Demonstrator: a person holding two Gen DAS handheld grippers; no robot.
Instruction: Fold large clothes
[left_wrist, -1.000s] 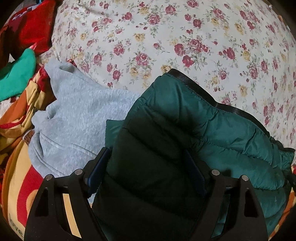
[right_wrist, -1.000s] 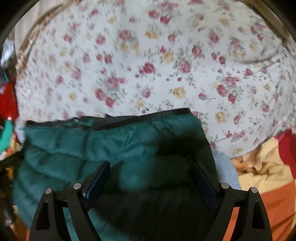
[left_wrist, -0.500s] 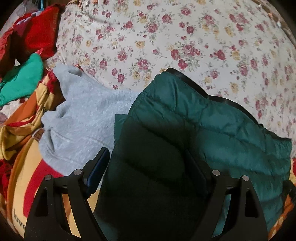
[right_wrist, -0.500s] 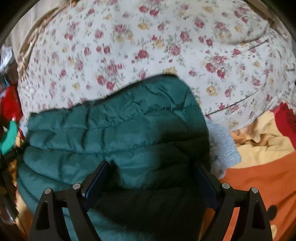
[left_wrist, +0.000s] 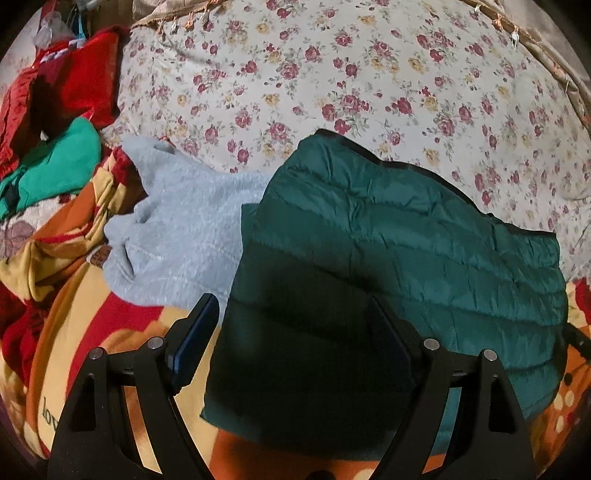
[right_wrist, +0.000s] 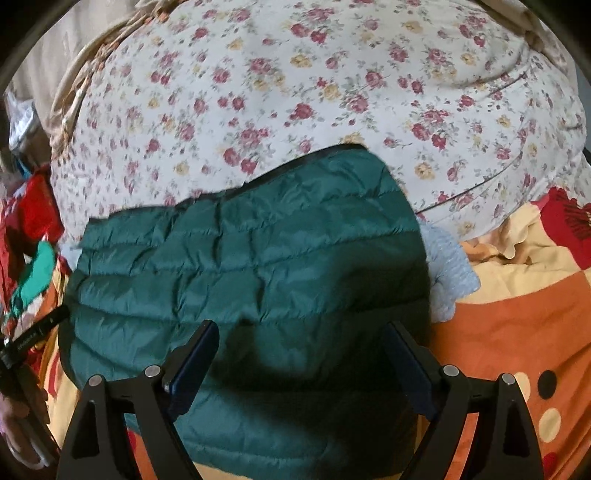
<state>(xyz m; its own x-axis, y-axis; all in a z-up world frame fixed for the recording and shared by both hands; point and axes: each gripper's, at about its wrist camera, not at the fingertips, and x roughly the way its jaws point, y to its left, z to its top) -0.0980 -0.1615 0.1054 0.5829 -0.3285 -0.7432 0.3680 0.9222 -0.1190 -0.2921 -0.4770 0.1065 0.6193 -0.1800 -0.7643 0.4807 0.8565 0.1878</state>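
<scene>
The dark green quilted puffer jacket (left_wrist: 388, 266) lies folded into a compact block on the orange, red and cream patterned blanket (left_wrist: 110, 332) of a bed. Its far edge, trimmed in black, reaches onto the floral-print quilt (left_wrist: 332, 74) behind it.

Left tool (left_wrist: 295, 332): released. Both fingers stand wide apart above the near part of the jacket; the pads do not press on the fabric. The left finger (left_wrist: 192, 339) sits over the blanket beside the jacket's left edge, the right one over the jacket.

Right tool (right_wrist: 299, 354): released. Its fingers are spread wide over the near half of the jacket (right_wrist: 251, 266), with no fabric pinched between them.

A light grey fleece garment (left_wrist: 177, 229) lies just beside the jacket on the left in the left wrist view, partly under it; a corner of it (right_wrist: 447, 273) shows past the jacket's right edge in the right wrist view. A bright green garment (left_wrist: 55, 166) and red fabric (left_wrist: 74, 85) lie further left. A hand (right_wrist: 22, 417) holding the other tool's handle appears at the lower left edge of the right wrist view.
</scene>
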